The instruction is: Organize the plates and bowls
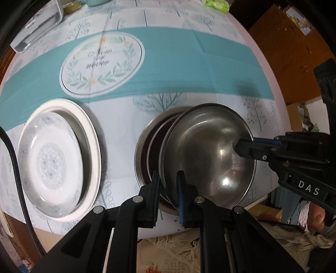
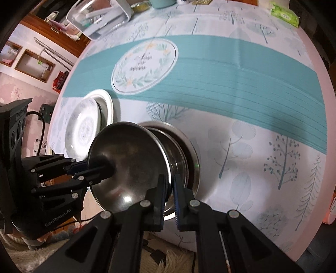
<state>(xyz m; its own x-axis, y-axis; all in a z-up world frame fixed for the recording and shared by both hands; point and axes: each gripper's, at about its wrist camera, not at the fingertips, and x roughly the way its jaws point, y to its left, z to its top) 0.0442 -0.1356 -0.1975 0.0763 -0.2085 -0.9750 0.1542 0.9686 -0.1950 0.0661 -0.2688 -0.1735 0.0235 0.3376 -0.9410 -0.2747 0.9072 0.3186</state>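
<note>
Black plastic fingers of the left hand-held gripper [image 1: 168, 189] clamp the near rim of a polished steel bowl [image 1: 210, 155], one finger inside and one outside. On the opposite rim, the right hand-held gripper [image 2: 169, 193] is likewise clenched on the same bowl. The bowl is round, smooth and reflective, held tilted above two further steel bowls [image 1: 147, 147] nested on the counter [image 1: 210, 63]. Beside these sits a patterned white ceramic plate [image 1: 52, 161], leaning inside a plain cream plate [image 1: 92, 147]. A teal-banded tablecloth [image 1: 189, 56] with a printed leaf wreath covers the round counter. Only the right wrist view shows wall niches [image 2: 31, 63] and the full clear plastic container [image 2: 100, 16]; only the left wrist view shows brown cardboard boxes [image 1: 289, 52].
</note>
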